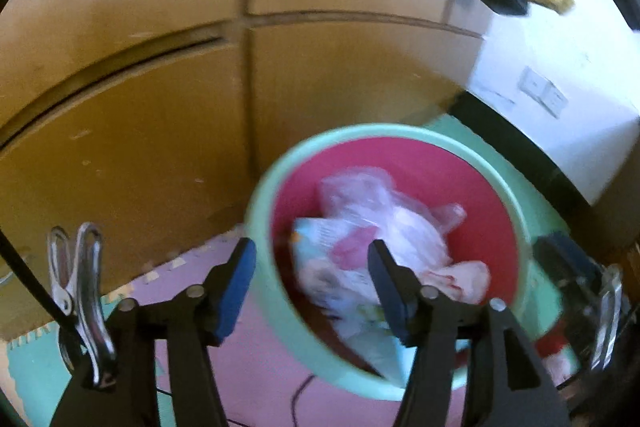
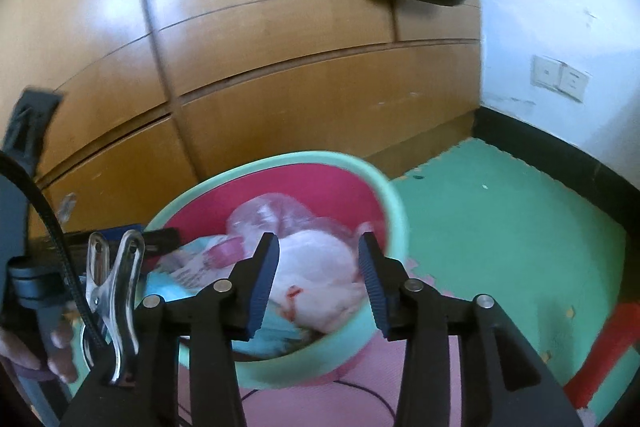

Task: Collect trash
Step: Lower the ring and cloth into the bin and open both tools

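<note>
Trash (image 1: 384,227) is seen lying in one bin (image 1: 264,227), below and ahead of both tools. Left gripper (image 1: 312,267) and right gripper (image 2: 318,255) are each held apart, nothing pinched between the jaws. Several bags and wrappers are piled inside; the count cannot be told. Cabinet (image 2: 280,67) stands just behind the bin; mat (image 2: 500,219) lies bare at right.

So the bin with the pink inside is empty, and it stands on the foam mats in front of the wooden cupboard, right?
Not empty. The bin holds trash: a clear plastic bag and a light blue packet lie inside it, as the right wrist view shows. The rest holds: its inside is pink, and it stands on the foam mats in front of the wooden cupboard.
</note>
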Action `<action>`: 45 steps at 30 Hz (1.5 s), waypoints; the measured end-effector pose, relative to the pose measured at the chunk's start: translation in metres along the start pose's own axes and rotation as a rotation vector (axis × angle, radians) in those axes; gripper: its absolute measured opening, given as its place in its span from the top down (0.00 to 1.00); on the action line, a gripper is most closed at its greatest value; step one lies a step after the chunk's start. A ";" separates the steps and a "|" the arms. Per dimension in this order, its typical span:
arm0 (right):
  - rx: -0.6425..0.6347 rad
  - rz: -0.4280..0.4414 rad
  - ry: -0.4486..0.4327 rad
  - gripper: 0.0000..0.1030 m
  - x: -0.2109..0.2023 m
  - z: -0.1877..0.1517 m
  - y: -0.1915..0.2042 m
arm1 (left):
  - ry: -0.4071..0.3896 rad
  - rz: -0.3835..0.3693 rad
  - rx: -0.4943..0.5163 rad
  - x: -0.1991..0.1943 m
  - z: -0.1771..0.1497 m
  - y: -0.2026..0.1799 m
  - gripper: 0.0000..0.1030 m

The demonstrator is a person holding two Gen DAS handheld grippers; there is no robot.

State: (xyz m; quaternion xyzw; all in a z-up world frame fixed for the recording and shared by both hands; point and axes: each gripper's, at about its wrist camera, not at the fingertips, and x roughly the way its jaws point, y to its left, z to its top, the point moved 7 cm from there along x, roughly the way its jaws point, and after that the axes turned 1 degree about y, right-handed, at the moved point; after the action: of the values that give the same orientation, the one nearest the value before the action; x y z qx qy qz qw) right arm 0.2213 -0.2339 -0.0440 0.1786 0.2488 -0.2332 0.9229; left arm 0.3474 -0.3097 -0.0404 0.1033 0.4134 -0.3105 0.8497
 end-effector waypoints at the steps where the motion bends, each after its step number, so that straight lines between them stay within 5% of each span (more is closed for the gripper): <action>1: 0.021 -0.014 -0.004 0.58 -0.001 0.001 -0.008 | -0.005 0.013 -0.019 0.001 0.001 0.007 0.38; 12: 0.128 -0.111 0.104 0.56 0.028 -0.015 -0.050 | 0.120 -0.038 -0.159 0.035 -0.018 0.025 0.38; 17: 0.173 0.002 0.181 0.53 0.053 -0.032 -0.042 | 0.168 -0.138 -0.178 0.041 -0.025 0.013 0.48; 20: 0.255 0.075 0.235 0.54 0.063 -0.044 -0.040 | 0.172 -0.118 -0.180 0.036 -0.028 0.014 0.49; 29: 0.207 0.195 0.313 0.55 0.051 -0.060 0.001 | 0.168 -0.048 -0.233 -0.011 -0.055 0.070 0.49; 36: 0.128 0.301 0.372 0.55 0.043 -0.073 0.056 | 0.164 0.003 -0.308 -0.067 -0.106 0.132 0.49; 45: 0.049 0.360 0.422 0.55 0.025 -0.089 0.068 | 0.148 0.044 -0.353 -0.115 -0.163 0.175 0.49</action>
State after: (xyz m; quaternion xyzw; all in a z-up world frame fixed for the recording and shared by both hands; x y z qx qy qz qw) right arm 0.2421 -0.1469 -0.1149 0.2867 0.3941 -0.0291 0.8727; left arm 0.2974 -0.0511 -0.0702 -0.0158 0.5206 -0.2058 0.8285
